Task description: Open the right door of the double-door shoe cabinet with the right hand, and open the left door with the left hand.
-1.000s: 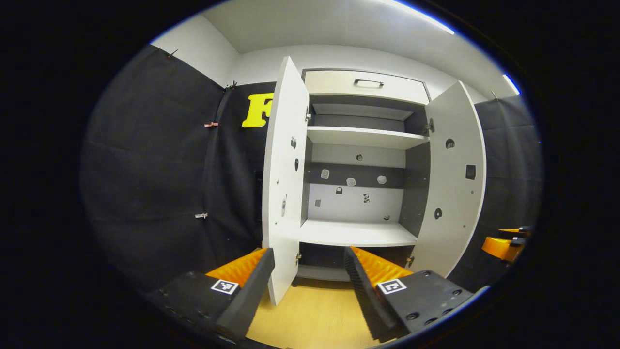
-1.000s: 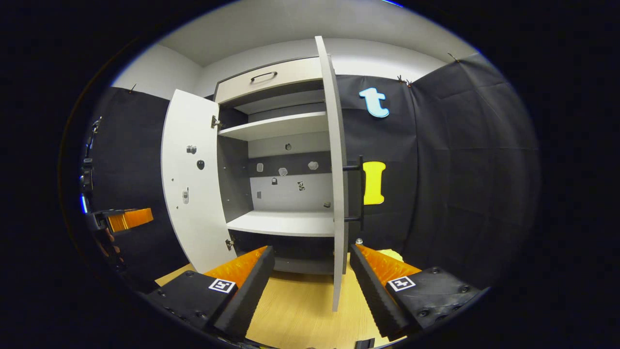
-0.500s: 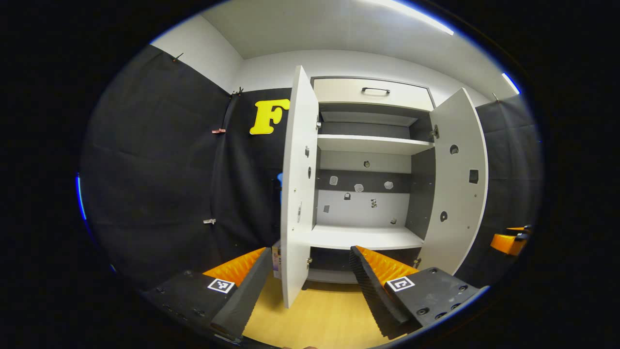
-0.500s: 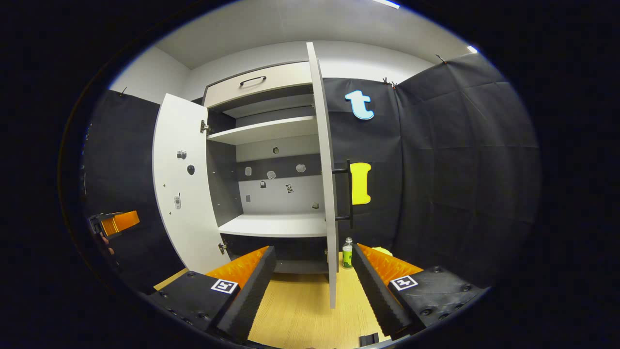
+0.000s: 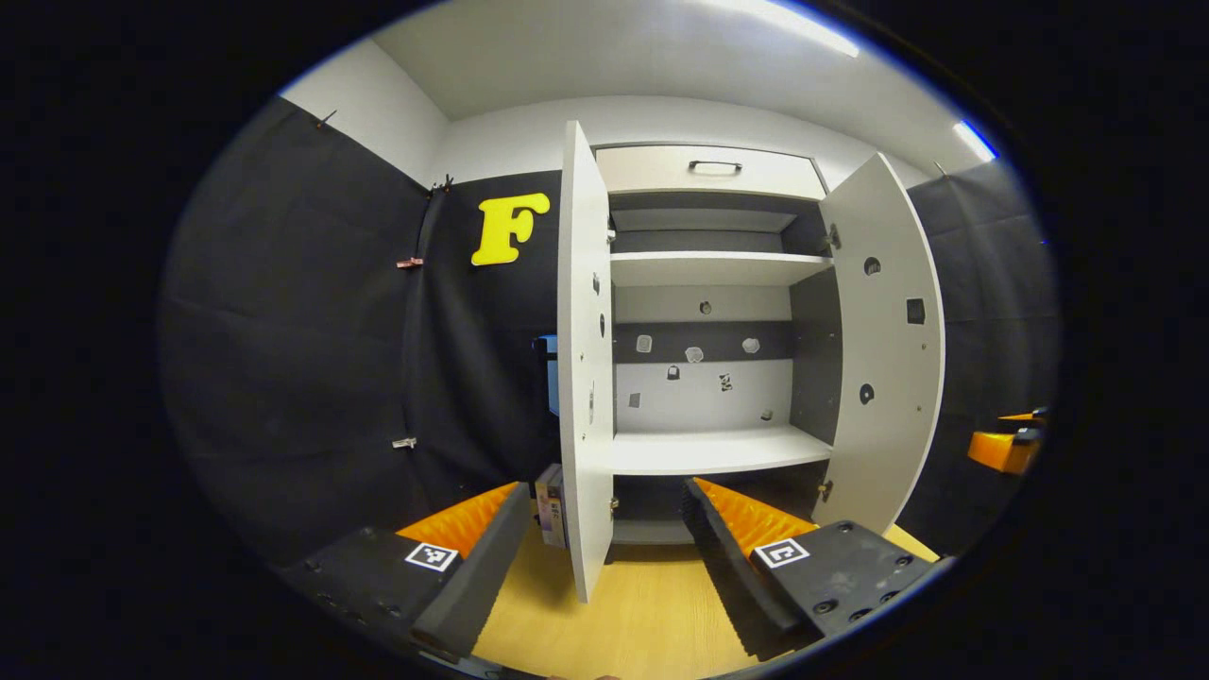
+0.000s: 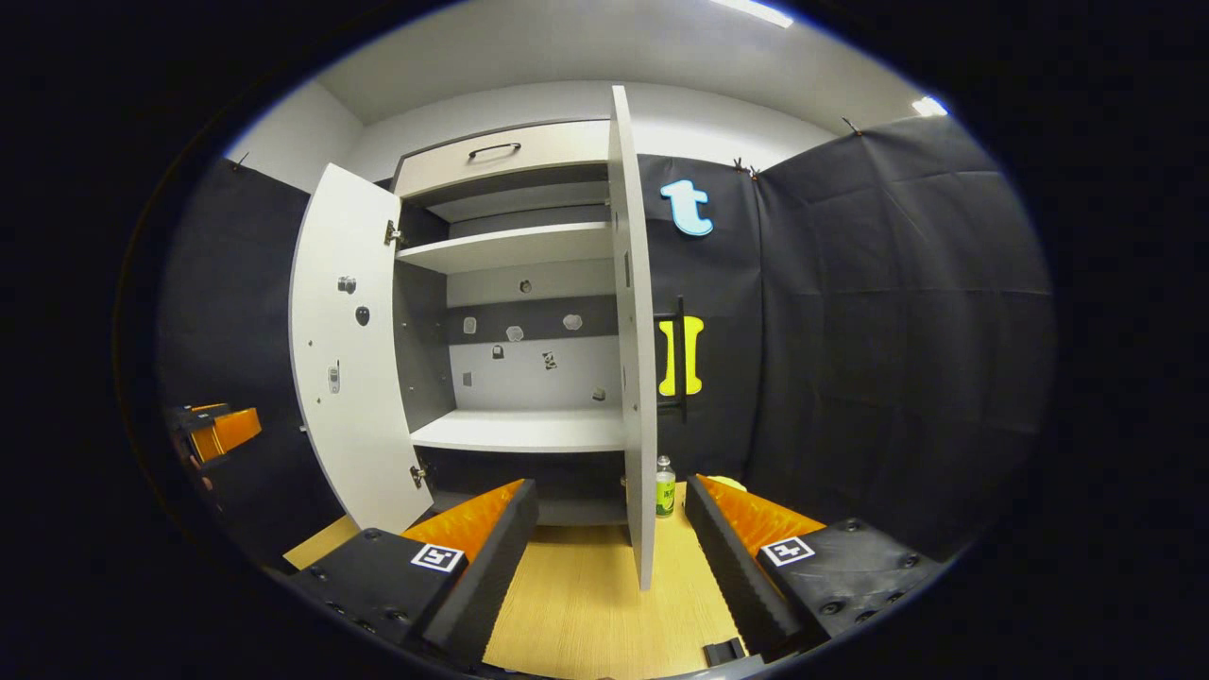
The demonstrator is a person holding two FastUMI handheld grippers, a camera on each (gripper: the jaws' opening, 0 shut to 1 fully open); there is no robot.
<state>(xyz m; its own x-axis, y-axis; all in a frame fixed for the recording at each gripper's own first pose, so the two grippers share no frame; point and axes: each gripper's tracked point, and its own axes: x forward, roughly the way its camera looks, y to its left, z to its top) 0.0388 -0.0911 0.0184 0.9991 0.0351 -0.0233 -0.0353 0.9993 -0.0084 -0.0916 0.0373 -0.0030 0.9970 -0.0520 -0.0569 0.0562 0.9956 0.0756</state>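
From my left tool (image 5: 604, 548) I see the shoe cabinet (image 5: 704, 170) at twelve o'clock with both doors swung wide. The left door (image 5: 584, 378) stands edge-on between my spread fingers, which grip nothing, and the right door (image 5: 883, 349) hangs open at two o'clock. At three o'clock I catch the other tool (image 5: 1006, 444), well apart from the cabinet. Some boxes (image 5: 550, 491) sit on the wooden floor (image 5: 642, 614) just behind the left door.

From my right tool (image 6: 609, 548), its fingers also apart and empty, the right door (image 6: 635, 331) is edge-on at twelve o'clock with its dark bar handle (image 6: 680, 354) on the far side. A small bottle (image 6: 666, 486) stands on the floor just beside that door's foot. The left door (image 6: 345, 349) is open at ten o'clock. The shelves (image 6: 519, 430) inside are bare.
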